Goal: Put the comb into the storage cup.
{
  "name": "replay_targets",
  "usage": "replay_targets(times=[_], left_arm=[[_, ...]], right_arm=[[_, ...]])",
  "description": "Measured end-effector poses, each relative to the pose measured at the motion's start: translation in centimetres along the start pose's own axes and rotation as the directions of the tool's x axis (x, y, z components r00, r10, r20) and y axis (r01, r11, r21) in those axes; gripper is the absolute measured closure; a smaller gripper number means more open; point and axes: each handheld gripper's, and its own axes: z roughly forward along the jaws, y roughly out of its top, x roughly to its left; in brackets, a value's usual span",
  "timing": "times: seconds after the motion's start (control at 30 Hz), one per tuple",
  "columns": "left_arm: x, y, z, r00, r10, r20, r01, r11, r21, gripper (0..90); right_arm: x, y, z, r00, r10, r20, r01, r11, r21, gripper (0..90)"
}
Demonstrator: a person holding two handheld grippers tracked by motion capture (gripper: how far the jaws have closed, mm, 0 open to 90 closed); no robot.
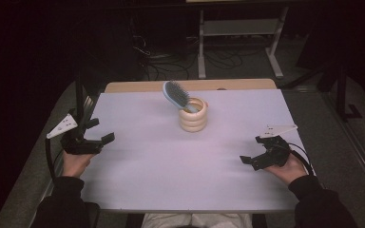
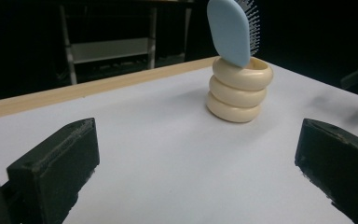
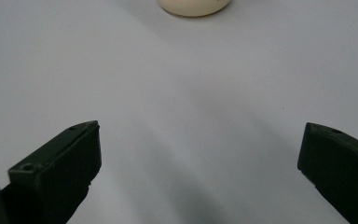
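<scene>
Both grippers, left gripper point(image 1: 99, 133) and right gripper point(image 1: 250, 152), jaws apart and empty; approach hairbrush point(image 1: 176, 94) head squarely, steady ringed holder point(image 1: 193, 114) so it won't tip.

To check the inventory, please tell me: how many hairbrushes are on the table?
1. The blue hairbrush stands tilted with its handle inside the cream ringed holder, at the far middle of the white table. No other is visible.

Hairbrush point(image 2: 233, 30) handle hidden inside cream ringed holder point(image 2: 239, 88); head top cropped.
</scene>
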Motion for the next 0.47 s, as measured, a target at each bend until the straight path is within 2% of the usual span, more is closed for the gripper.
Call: replay_targets(times=[0.03,0.1,0.2,0.3,0.37,0.47], left_arm=[[0.0,-0.3,-0.2,0.9999,0.007,-0.012,-0.007,1.0,-0.006,0.0],[0.1,-0.8,-0.4,0.9997,-0.014,-0.019,0.014,0.9999,-0.008,0.0],[0.1,-1.2,-0.6,0.9991,0.002,-0.041,-0.001,0.9995,0.03,0.0],[0.0,-1.5,-0.5,0.9987,-0.013,-0.048,0.015,0.9991,0.038,0.0],[-0.1,-1.7,-0.3,0.9982,-0.001,-0.06,0.005,0.9979,0.065,0.0],[0.2,-1.9,0.1,0.997,-0.021,-0.074,0.027,0.9961,0.084,0.0]], right_arm=[[0.0,0.0,0.0,1.0,0.002,0.001,-0.002,1.0,-0.002,0.0],[0.0,0.0,-0.1,1.0,0.004,0.001,-0.004,1.0,-0.006,0.0],[-0.1,-0.1,-0.2,1.0,0.009,0.002,-0.009,1.0,-0.013,0.0],[-0.1,-0.2,-0.4,0.9999,0.014,0.003,-0.014,1.0,-0.021,0.0],[-0.2,-0.3,-0.6,0.9997,0.023,0.004,-0.023,0.999,-0.027,0.0],[-0.4,-0.4,-0.9,0.9994,0.035,0.008,-0.034,0.999,-0.041,0.0]])
